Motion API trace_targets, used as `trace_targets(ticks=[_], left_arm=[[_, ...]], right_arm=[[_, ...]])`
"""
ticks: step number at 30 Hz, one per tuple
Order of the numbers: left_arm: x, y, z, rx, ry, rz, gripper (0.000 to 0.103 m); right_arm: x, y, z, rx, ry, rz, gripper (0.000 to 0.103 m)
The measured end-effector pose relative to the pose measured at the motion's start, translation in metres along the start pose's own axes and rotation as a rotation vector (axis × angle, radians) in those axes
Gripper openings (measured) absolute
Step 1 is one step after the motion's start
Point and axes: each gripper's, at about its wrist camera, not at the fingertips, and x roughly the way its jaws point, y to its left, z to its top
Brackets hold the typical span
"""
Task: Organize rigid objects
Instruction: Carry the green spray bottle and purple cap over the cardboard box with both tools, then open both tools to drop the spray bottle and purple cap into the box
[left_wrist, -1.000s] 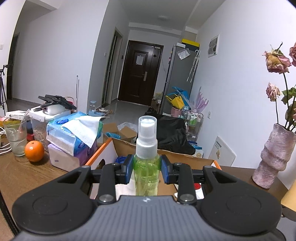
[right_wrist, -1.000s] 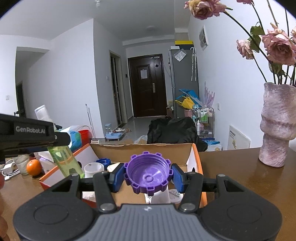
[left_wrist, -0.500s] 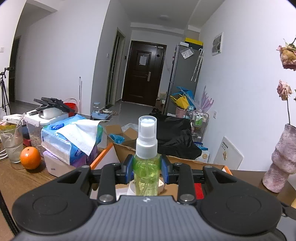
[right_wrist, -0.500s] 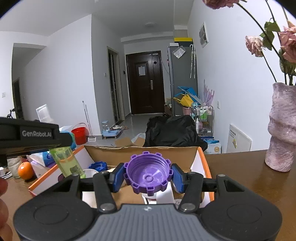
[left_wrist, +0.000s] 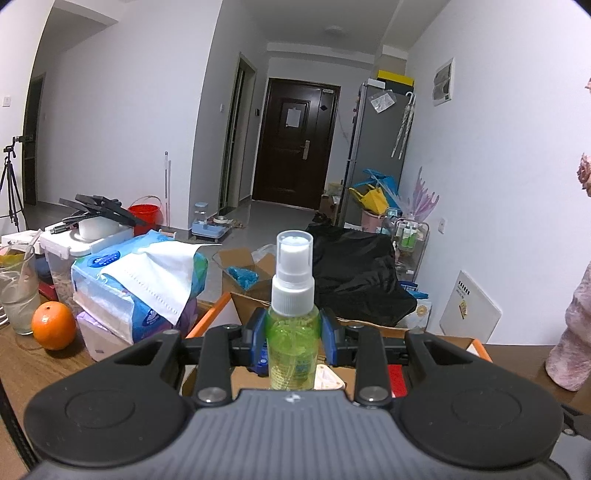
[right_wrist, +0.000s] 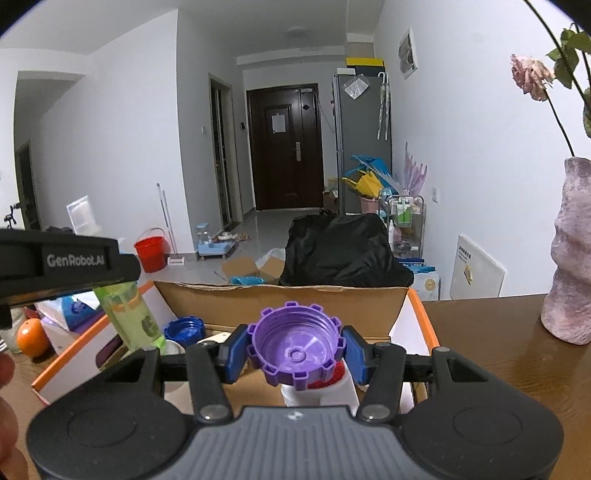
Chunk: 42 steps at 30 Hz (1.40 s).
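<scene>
Above the open cardboard box (right_wrist: 280, 295) on the wooden tabletop (right_wrist: 491, 332), two items are held. A green spray bottle (left_wrist: 293, 332) with a white pump cap is pinched upright between the blue pads of the left hand-held gripper (left_wrist: 293, 341), the pads pressing on its shoulders. A purple ridged cap (right_wrist: 295, 349) is clamped by the right hand-held gripper (right_wrist: 295, 352), its hollow side turned toward the camera (the toothed rim is gripped on both sides). In the right wrist view the left hand-held gripper is seen over the box's left side, with the bottle's lower part hanging below it. Inside the box a blue cap (right_wrist: 184, 330) and a white bottle with a red band (right_wrist: 332, 387) are seen; what else lies there is possibly white packaging, though it is largely hidden. Beside the box's left wall, tissue packs (left_wrist: 136, 288) are stacked, and an orange (left_wrist: 53, 325) rests nearer the tabletop's left edge. A pink vase (right_wrist: 572, 258) stands toward the right edge.
</scene>
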Motion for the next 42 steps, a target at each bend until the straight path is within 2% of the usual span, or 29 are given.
trace_targets(ticks=[8,9,10,11,12,13,14,16,18,27,42], left_arm=[[0.013,-0.001,0.000,0.031,0.042,-0.027,0.032],[0.013,0.000,0.001,0.034,0.044,-0.029,0.038],[0.012,0.001,0.001,0.035,0.045,-0.036,0.061],[0.011,0.002,0.001,0.033,0.042,-0.032,0.072],[0.010,0.004,0.001,0.030,0.032,-0.020,0.089],[0.009,0.006,0.002,0.032,0.024,-0.006,0.096],[0.008,0.007,0.002,0.039,0.020,0.000,0.096],[0.007,0.011,0.003,0.045,0.021,0.001,0.103],[0.005,0.014,0.003,0.046,0.018,0.001,0.103],[0.000,0.017,0.004,0.064,0.022,0.011,0.103],[-0.034,0.019,0.004,0.087,0.001,-0.008,0.103]], right_arm=[[0.011,0.000,0.002,0.007,0.054,-0.029,0.053],[0.011,-0.002,0.002,0.013,0.062,-0.035,0.053],[0.011,-0.004,0.002,0.017,0.066,-0.037,0.058],[0.010,-0.005,0.002,0.022,0.067,-0.040,0.068],[0.008,-0.008,0.002,0.031,0.064,-0.045,0.074],[0.006,-0.010,0.002,0.036,0.060,-0.047,0.085],[0.004,-0.012,0.002,0.036,0.057,-0.049,0.090],[0.001,-0.016,0.002,0.050,0.051,-0.052,0.095],[-0.002,-0.021,0.002,0.069,0.045,-0.045,0.103],[-0.013,-0.026,0.005,0.063,0.029,-0.034,0.103],[-0.049,-0.024,0.002,0.029,-0.006,-0.022,0.103]])
